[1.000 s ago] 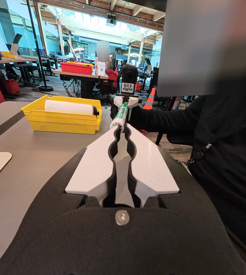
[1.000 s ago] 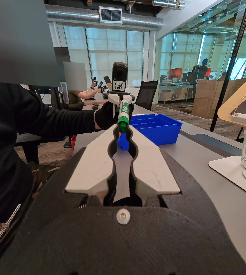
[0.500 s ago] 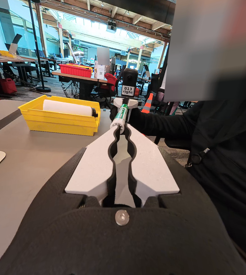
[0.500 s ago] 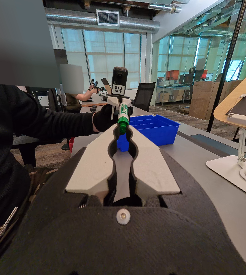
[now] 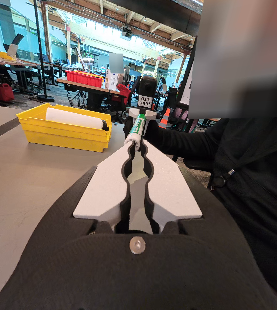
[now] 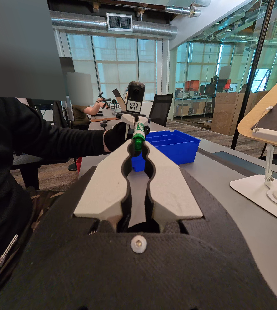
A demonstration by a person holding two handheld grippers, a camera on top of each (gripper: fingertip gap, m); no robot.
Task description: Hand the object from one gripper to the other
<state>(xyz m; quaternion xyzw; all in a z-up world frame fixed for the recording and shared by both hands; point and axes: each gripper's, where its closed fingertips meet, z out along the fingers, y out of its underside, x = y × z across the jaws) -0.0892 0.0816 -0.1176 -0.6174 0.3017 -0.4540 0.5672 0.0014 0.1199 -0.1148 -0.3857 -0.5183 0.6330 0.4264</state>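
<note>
A green marker (image 5: 135,129) with a white barrel end and a green cap is held in the air between both grippers. My left gripper (image 5: 136,146) is shut on its white end. My right gripper (image 6: 137,147) is shut on the green cap end of the marker (image 6: 138,132). The two grippers face each other tip to tip. The right gripper (image 5: 142,115) shows beyond the marker in the left wrist view, and the left gripper (image 6: 135,122) shows beyond it in the right wrist view. Black-gloved hands hold both.
A yellow bin (image 5: 64,137) with a white bottle (image 5: 74,117) in it stands on the grey table (image 5: 25,176) to the left. A blue bin (image 6: 176,151) stands on the table behind the marker. A white stand (image 6: 260,189) is at the right. The person's black-clad body is close by. About 11 cm separates my left fingertips from my right.
Both grippers have stayed closed on the marker. The pair has shifted slightly, so the background has slid a little in both views.
</note>
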